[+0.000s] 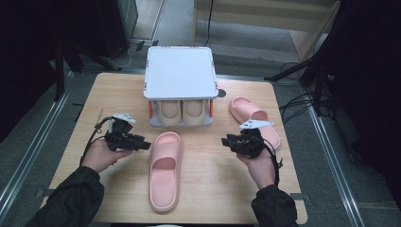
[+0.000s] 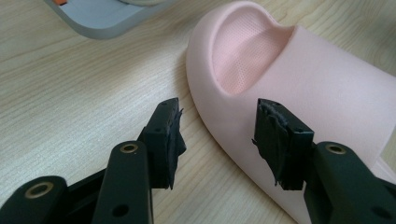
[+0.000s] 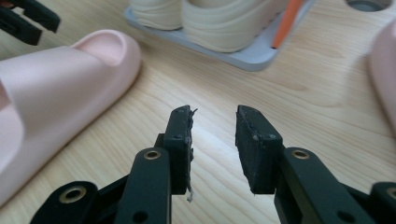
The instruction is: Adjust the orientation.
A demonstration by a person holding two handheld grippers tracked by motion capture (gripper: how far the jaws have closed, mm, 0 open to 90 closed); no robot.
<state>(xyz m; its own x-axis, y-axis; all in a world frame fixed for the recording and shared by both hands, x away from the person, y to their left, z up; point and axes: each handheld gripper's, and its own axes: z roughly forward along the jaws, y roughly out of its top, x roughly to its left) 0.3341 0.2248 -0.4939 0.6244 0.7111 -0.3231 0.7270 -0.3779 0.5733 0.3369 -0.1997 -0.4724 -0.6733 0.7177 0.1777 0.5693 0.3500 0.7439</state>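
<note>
A pink slipper (image 1: 165, 170) lies in the middle of the wooden table (image 1: 217, 198), toe toward a small rack (image 1: 179, 71). My left gripper (image 1: 144, 142) sits just left of that slipper's toe end. In the left gripper view its jaws stand open (image 2: 219, 112) with the slipper's rim (image 2: 289, 70) reaching between them, pads not pressing. My right gripper (image 1: 226, 141) hovers over bare wood right of this slipper, open (image 3: 215, 116) and holding nothing. A second pink slipper (image 1: 255, 118) lies behind my right hand.
The rack has a white top and grey base (image 3: 252, 58), with a beige pair of slippers (image 1: 182, 111) on its lower shelf. A round hole (image 1: 221, 92) is in the table right of the rack. Dark stands and cables surround the table.
</note>
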